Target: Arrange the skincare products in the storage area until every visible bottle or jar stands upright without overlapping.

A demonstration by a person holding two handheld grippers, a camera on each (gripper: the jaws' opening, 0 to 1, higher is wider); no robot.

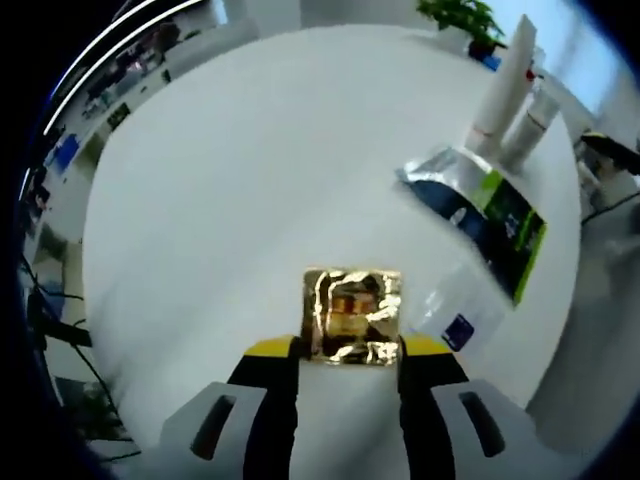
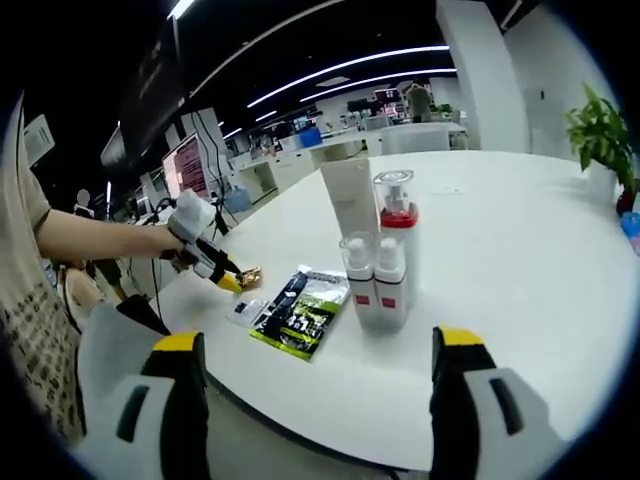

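The left gripper is clamped on a gold foil sachet just above the white round table. At two o'clock from it lies a silver-green sachet pack, with a clear packet nearer, possibly overlapping it. The right gripper hangs with jaws wide apart and nothing between them; at twelve o'clock stand the upright bottles and a white tube close together.
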